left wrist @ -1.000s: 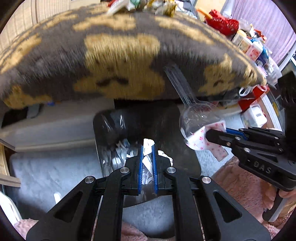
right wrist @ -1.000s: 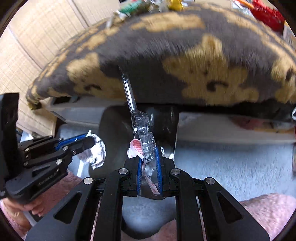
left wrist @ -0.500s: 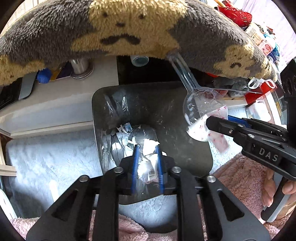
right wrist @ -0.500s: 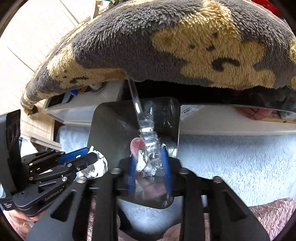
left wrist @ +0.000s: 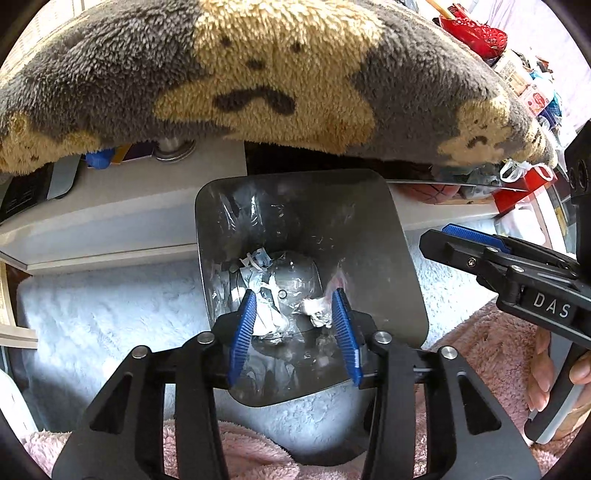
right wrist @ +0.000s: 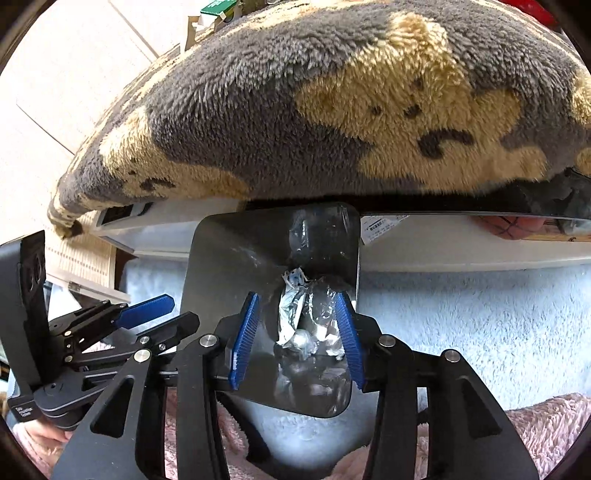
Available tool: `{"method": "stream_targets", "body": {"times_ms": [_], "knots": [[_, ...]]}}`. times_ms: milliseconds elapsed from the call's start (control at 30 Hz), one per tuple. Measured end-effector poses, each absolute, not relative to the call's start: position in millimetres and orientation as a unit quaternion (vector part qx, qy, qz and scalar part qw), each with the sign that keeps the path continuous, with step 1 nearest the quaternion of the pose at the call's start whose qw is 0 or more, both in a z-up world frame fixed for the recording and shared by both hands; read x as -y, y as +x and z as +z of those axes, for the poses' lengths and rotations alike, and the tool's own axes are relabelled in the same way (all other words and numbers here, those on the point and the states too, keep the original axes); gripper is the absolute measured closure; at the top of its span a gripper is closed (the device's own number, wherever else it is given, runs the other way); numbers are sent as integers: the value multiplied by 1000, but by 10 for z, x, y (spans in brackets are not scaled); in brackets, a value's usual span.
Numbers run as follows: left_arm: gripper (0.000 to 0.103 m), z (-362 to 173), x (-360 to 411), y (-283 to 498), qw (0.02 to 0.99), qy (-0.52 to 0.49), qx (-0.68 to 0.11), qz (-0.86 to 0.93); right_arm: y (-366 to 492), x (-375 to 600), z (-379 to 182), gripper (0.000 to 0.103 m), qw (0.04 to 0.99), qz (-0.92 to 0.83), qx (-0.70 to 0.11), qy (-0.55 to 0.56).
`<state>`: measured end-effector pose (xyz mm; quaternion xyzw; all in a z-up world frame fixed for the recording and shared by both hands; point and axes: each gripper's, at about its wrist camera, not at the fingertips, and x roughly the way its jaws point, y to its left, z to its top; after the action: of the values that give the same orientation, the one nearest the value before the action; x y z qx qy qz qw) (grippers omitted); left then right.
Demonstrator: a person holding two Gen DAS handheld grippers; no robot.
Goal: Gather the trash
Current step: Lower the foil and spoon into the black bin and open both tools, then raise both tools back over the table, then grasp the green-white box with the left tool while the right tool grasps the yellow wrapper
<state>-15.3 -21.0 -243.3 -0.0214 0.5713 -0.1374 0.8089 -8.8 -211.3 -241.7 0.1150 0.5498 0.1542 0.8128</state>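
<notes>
My left gripper (left wrist: 293,332) has its blue pads spread, the jaws having just been opening, and nothing is pinched between them; through the gap I look straight down into the trash bin (left wrist: 402,266). My right gripper (right wrist: 299,339) is the same: pads apart, jaws just opened, nothing gripped.

The trash (left wrist: 271,310) lies at the bottom of the dark bin, crumpled white paper and clear plastic in a heap (from the left wrist I also see a pink-tinted scrap at about 2 o'clock of the pile). From the right wrist the heap reads more as crinkled silvery film (right wrist: 295,314), standing up toward 12 o'clock.

Each view catches the other tool: the right gripper (left wrist: 448,240) enters the left view at 3 o'clock, over the bin's rim, with a person's hand (left wrist: 543,373) on its handle at 4 o'clock. The left gripper (right wrist: 168,314) shows in the right view at 9 o'clock.

A grey and tan plush cushion (left wrist: 258,74) fills 12 o'clock in both. Only the left view shows the red basket (left wrist: 476,33) at 1 o'clock. A pale fluffy rug (right wrist: 461,317) surrounds the bin.
</notes>
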Motion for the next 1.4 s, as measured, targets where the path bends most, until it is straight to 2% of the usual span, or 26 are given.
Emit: {"method": "stream_targets", "body": {"times_ms": [67, 133, 200, 333, 467, 500, 567, 600, 800, 1033, 1233, 1400], "knots": [[52, -2381, 203, -155, 811, -23, -567, -139, -79, 2146, -2323, 49, 815, 159, -544, 121], [44, -2294, 195, -153, 817, -24, -559, -141, -75, 2181, -2163, 35, 825, 165, -526, 121], [36, -2165, 175, -146, 826, -24, -545, -141, -69, 2229, -1961, 25, 841, 165, -503, 116], [24, -1847, 105, -65, 847, -14, -513, -140, 6, 2329, -1568, 17, 865, 167, -461, 110], [9, -1559, 41, 105, 867, -7, -481, -130, 236, 2430, -1240, 17, 886, 154, -426, 95], [8, -1513, 22, 155, 870, -5, -476, -126, 296, 2437, -1190, 15, 891, 150, -419, 92], [8, -1420, 10, 275, 873, -5, -472, -121, 462, 2475, -1091, 6, 898, 143, -407, 85], [8, -1391, 17, 329, 873, -5, -472, -123, 527, 2466, -1080, 5, 900, 140, -403, 84], [8, -1240, 95, 763, 888, 11, -444, -122, 1033, 2521, -990, 5, 904, 133, -397, 81], [8, -1140, 102, 1392, 897, -18, -423, -125, 1547, 2486, -1029, 5, 906, 124, -395, 92], [9, -1126, 206, 1853, 903, -11, -412, -119, 1898, 2387, -1039, 16, 912, 123, -383, 81], [10, -1218, 282, 2124, 902, -3, -417, -113, 2133, 2295, -1033, 16, 923, 115, -362, 65]]}}
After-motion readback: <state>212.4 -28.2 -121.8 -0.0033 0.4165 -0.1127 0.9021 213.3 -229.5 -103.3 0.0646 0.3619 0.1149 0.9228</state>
